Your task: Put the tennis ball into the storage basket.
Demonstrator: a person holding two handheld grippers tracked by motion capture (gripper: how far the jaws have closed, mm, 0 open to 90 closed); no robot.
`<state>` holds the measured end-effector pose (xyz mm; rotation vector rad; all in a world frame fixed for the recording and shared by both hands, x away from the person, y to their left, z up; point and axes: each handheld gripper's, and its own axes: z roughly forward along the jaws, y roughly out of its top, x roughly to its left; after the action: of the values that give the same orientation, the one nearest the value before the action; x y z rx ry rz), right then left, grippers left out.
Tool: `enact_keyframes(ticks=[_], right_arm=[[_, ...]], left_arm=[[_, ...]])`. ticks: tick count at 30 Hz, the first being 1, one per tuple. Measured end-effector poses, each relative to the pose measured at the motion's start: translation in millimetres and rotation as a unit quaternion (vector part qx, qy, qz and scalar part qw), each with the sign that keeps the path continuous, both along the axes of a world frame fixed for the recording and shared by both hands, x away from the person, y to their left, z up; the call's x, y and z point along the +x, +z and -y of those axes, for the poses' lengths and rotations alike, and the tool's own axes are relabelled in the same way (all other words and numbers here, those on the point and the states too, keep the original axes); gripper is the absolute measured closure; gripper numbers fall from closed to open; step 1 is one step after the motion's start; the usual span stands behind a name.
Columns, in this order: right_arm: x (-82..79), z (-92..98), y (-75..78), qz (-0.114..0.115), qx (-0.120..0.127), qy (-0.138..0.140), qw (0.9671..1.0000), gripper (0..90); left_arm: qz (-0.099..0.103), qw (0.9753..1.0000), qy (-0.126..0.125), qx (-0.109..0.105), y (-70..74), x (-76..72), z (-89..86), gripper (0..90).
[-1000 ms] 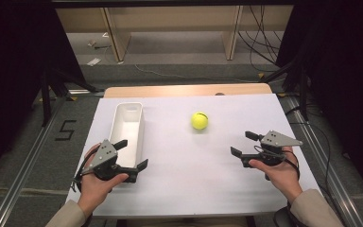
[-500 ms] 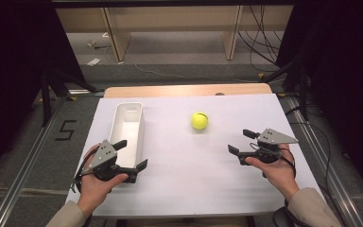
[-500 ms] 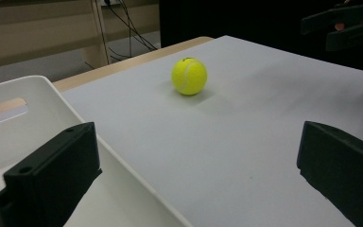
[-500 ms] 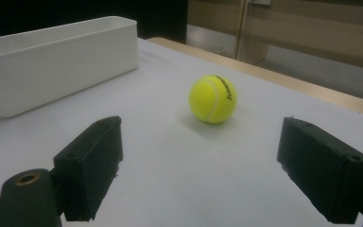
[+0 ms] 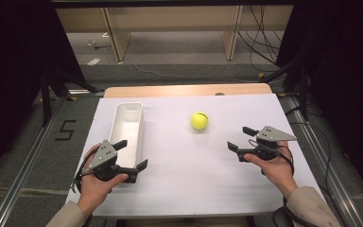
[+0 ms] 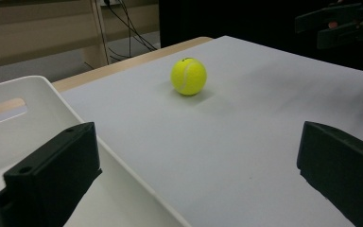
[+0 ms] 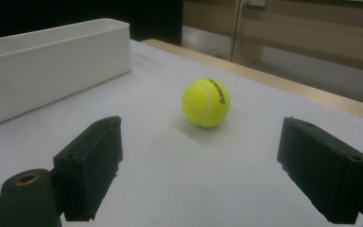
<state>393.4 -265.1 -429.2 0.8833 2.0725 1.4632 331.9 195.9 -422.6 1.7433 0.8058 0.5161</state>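
The left gripper (image 5: 131, 155) sits at the near left of the white table (image 5: 189, 189), its jaws spread wide with nothing between them, one jaw over the near end of the long white bin (image 5: 128, 124). To the right of the bin, well apart from it, the yellow tennis ball (image 5: 199, 120) rests on the bare table top. Further right, the right gripper (image 5: 239, 139) hovers near the ball, jaws wide apart and empty, pointing toward it
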Motion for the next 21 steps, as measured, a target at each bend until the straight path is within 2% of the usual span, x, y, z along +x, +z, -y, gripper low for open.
enact_keyframes(ticks=[21], right_arm=[[17.3, -13.1, -3.8, -0.007, -0.01, 0.003, 0.9999, 15.3]], left_arm=[[0.0, 1.0, -0.001, 0.0, 0.1, 0.0, 0.0, 0.0]])
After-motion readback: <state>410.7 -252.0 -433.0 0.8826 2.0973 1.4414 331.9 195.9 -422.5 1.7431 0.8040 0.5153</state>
